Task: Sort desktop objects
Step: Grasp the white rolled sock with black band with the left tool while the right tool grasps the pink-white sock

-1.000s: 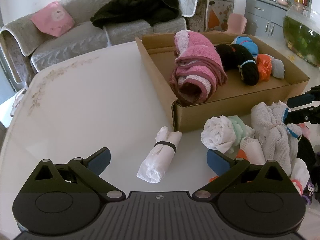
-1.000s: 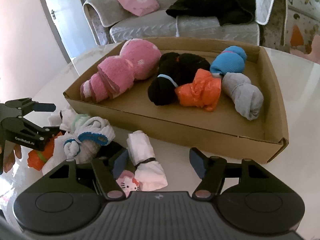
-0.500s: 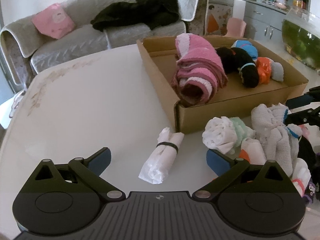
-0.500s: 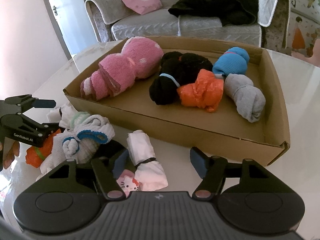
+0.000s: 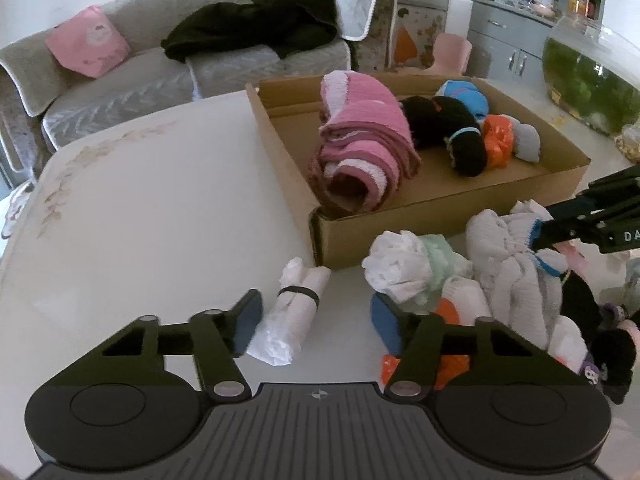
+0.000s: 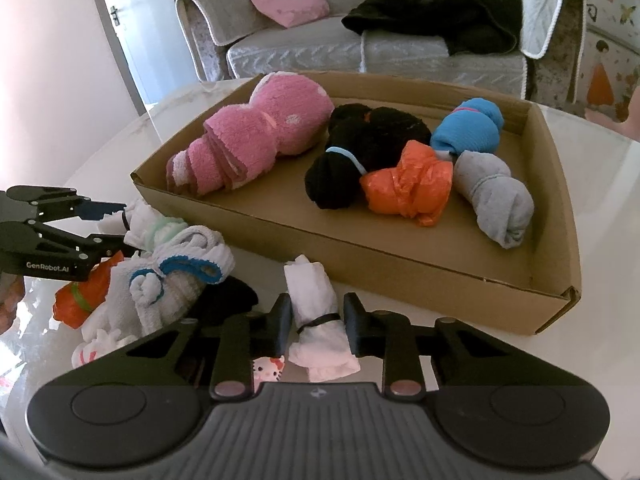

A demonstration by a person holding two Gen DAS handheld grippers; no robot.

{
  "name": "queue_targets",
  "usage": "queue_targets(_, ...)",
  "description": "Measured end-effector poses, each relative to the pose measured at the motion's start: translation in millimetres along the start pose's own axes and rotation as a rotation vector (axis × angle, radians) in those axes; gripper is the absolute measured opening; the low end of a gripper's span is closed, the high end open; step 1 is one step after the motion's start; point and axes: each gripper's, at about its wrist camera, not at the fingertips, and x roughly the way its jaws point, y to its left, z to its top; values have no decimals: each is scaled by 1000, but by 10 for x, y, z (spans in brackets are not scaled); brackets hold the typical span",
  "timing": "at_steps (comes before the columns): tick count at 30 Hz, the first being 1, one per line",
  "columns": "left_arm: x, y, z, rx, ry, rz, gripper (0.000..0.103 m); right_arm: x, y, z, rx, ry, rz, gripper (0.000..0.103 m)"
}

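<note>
Right gripper (image 6: 317, 326): your jaws clamp a white roll (image 6: 320, 320) at its black band.
White roll: on the table (image 6: 600, 280), just before the cardboard box (image 6: 400, 264).
Left gripper (image 5: 316, 322): your jaws, half-spread, have just been closing around a white bagged roll (image 5: 290, 322); the left pad touches it, the right stands apart.
Box contents: pink towel (image 6: 256, 140), black bundle (image 6: 360, 148), orange bag (image 6: 412, 184), blue roll (image 6: 468, 128), grey roll (image 6: 492, 196).
Loose pile: rolled socks (image 6: 172, 276) between your grippers.

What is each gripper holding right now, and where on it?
Right gripper clamps the white banded roll at its band. Left gripper, closing, straddles another white roll, not yet gripped.
</note>
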Motion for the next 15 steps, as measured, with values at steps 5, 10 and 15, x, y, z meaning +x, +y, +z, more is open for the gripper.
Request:
queue_targets(5,-35,21,12,-28,12,5,26,-10,-17,-5,4,-3,10,22)
queue_targets(10,-55,-11,8,-19,19,23,23,-41,-38,-4,5,-11,17,22)
queue_targets(15,-141,-18,-10,-21,13,53,22,-118,-88,-14,9,-27,29,22)
